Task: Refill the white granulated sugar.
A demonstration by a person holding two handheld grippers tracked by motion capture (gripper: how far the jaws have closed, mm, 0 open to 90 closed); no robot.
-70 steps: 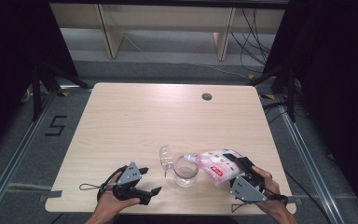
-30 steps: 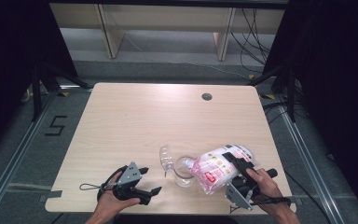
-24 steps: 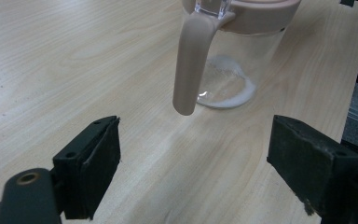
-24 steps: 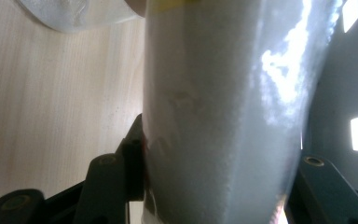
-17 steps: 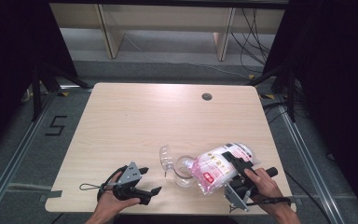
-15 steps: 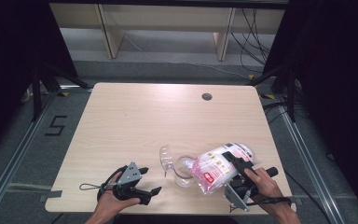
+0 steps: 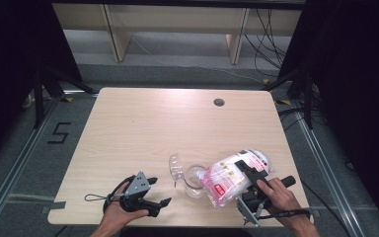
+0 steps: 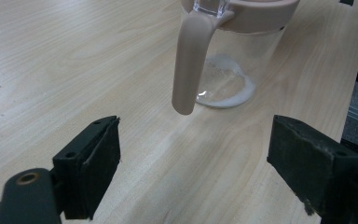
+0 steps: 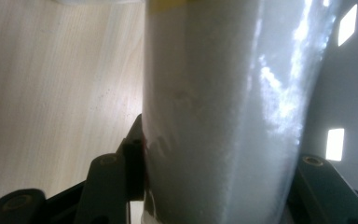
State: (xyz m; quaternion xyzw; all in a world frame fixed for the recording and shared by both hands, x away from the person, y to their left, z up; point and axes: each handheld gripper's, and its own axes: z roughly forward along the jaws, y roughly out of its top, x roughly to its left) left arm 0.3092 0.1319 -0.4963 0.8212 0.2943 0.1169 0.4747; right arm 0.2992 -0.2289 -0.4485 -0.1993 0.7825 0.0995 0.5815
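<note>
right gripper [image 7: 246, 178]: jaws clamped on the clear bag of white powder [image 7: 229, 177], tilted with its lower end over the glass pitcher [image 7: 193, 180] | left gripper [image 7: 154, 192]: jaws wide apart, nothing between them, resting on the table [image 7: 143, 123] near its front edge | pitcher: upright, front centre, between both grippers, white residue on its bottom, beige handle [image 8: 189, 60] facing the left gripper

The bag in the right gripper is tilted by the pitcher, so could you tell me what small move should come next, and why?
Probably tip the bag a little further. The right gripper clamps it tilted, its low end at the rim of the pitcher, whose bottom holds just a thin white layer, while the left gripper rests open beside it.
</note>
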